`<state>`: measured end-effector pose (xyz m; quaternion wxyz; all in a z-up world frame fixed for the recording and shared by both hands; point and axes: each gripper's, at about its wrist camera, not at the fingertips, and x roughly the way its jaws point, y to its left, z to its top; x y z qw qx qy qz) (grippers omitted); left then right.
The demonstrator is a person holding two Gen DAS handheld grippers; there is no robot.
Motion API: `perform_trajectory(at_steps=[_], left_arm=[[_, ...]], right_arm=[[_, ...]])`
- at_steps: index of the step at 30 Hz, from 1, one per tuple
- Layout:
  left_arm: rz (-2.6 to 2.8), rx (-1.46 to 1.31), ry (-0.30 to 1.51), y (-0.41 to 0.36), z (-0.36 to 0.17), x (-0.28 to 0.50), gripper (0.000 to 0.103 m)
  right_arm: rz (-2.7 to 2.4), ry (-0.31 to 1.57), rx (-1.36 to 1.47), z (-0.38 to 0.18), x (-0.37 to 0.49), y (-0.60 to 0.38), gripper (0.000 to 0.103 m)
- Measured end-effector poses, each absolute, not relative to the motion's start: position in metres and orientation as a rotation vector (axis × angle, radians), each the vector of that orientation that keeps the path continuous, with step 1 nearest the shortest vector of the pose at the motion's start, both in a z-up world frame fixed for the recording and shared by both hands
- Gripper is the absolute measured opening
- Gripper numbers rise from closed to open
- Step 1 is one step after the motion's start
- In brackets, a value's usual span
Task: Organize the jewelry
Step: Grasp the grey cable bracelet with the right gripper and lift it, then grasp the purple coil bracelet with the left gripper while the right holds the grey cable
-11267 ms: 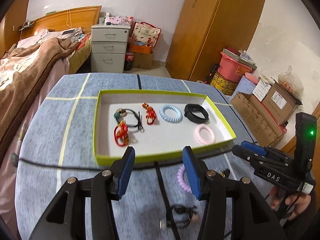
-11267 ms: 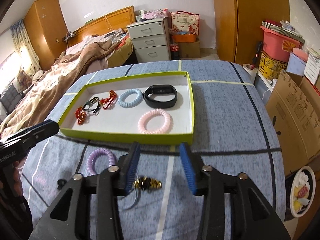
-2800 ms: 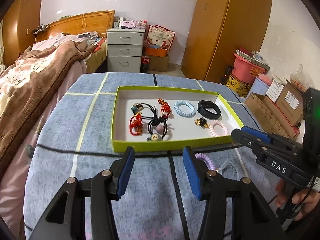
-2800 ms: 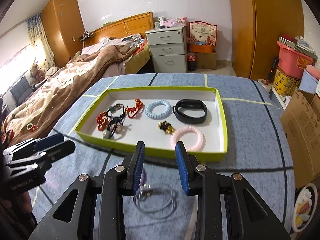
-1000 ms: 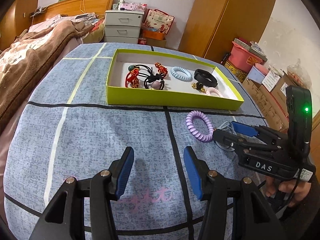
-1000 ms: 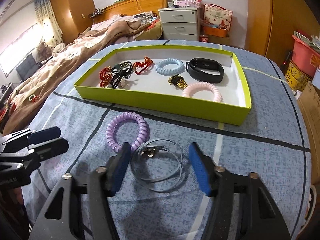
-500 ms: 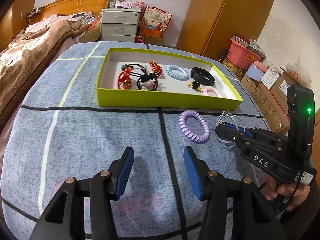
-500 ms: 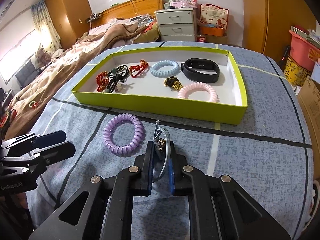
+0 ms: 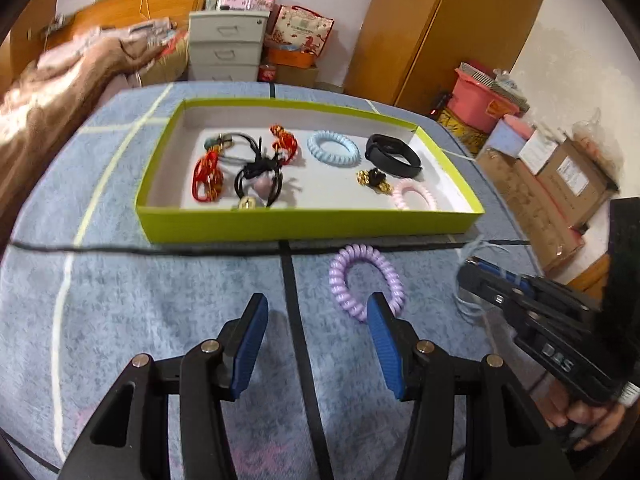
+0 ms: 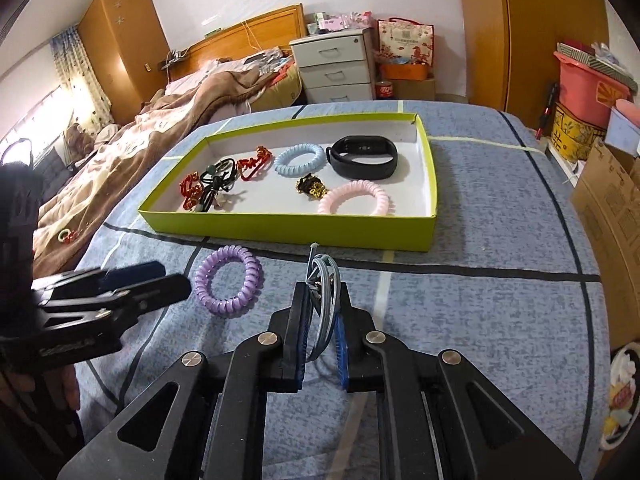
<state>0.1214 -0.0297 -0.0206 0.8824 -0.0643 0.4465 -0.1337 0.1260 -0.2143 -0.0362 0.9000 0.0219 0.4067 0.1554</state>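
Jewelry of the moment is a grey-blue cord necklace [image 10: 325,280], which is pinched between the clenched blue pads of the right gripper [image 10: 320,300] and is held clear of the cloth, its loops standing up between the fingers with a small metal clasp at the top. Just to its left a lilac spiral hair tie [image 10: 229,282] is left lying flat on the cloth, near the front wall of a lime-green tray [image 10: 280,232]. The left gripper [image 9: 316,340] is kept released, its jaws wide apart with nothing between them, above the cloth beside that lilac tie. Inside the white-floored tray seven pieces are counted: a pale blue spiral tie [image 10: 300,159], a pink spiral tie [image 10: 354,199], a black wristband [image 10: 366,158], a gold-and-black ornament [image 10: 312,188], and at the left end two red knotted pieces and a tangle of black elastic ties that are heaped too closely to be separated further. The surface is covered by a blue-grey checked cloth [image 10: 480,240] crossed by dark and pale lines. Beyond it a bed with a brown blanket [image 10: 160,140], a white three-drawer cabinet [image 10: 336,66], wooden wardrobes and stacked cardboard boxes are seen. The letters "DAS" are read on the right gripper's side in the left wrist view.
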Motion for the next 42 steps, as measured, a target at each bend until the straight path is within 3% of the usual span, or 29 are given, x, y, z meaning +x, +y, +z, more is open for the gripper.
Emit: perform_trajectory(at_steps=[8,12,20,25,42], left_arm=[[-0.287,-0.080,0.945,-0.046,-0.026,0.134,0.053],[-0.274,-0.068,0.942,-0.046,-0.027,0.135,0.047],[-0.259,-0.025,0.936,-0.049,-0.029,0.137,0.028],[-0.244,-0.005,0.932,-0.050,-0.029,0.136,0.011],[-0.247,-0.047,0.900,-0.037,-0.020,0.123,0.010]], right_arm=[[0.316,0.833,0.064,-0.035,0.124,-0.221,0.012],[0.314,0.828,0.070,-0.034,0.124,-0.223,0.012],[0.316,0.829,0.076,-0.034,0.124,-0.223,0.012],[0.318,0.829,0.076,-0.034,0.124,-0.223,0.012],[0.302,0.814,0.078,-0.027,0.113,-0.222,0.012]])
